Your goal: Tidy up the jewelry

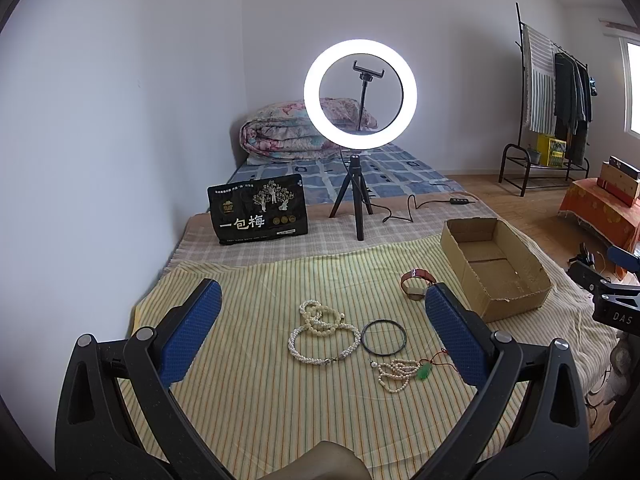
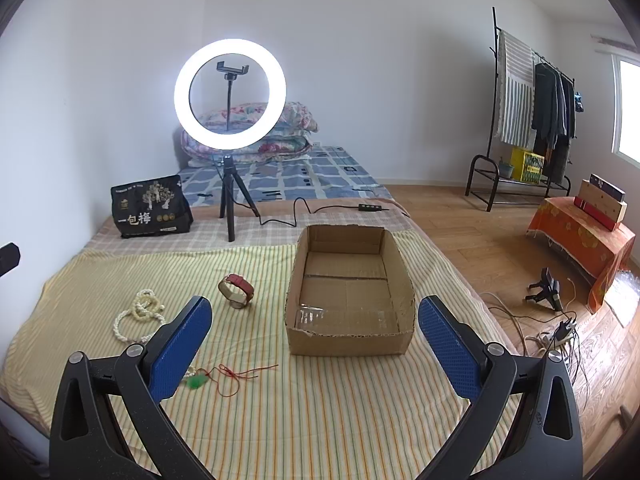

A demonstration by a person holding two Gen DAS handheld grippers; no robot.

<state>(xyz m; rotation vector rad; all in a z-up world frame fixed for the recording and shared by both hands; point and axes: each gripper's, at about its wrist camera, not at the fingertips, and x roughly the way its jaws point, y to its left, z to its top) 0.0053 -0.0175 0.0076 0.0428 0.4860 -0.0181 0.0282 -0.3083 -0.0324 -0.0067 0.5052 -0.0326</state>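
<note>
Jewelry lies on a yellow striped cloth (image 1: 256,380). White pearl strands (image 1: 320,332), a black bangle (image 1: 384,337), a small bead necklace with a green pendant (image 1: 400,374) and a red-strap watch (image 1: 417,282) lie between and ahead of my open left gripper (image 1: 320,308). An empty cardboard box (image 1: 496,268) stands to the right. In the right wrist view my open right gripper (image 2: 316,316) hovers in front of the box (image 2: 348,338). The watch (image 2: 237,290), the pearls (image 2: 138,312) and the green pendant (image 2: 197,381) with red cord lie to its left.
A lit ring light on a tripod (image 1: 360,92) and a black snack bag (image 1: 258,210) stand behind the cloth, with a cable (image 2: 304,210) nearby. Folded bedding (image 1: 288,132) lies at the wall. A clothes rack (image 2: 532,108), an orange-covered stand (image 2: 580,240) and floor cables (image 2: 552,332) are on the right.
</note>
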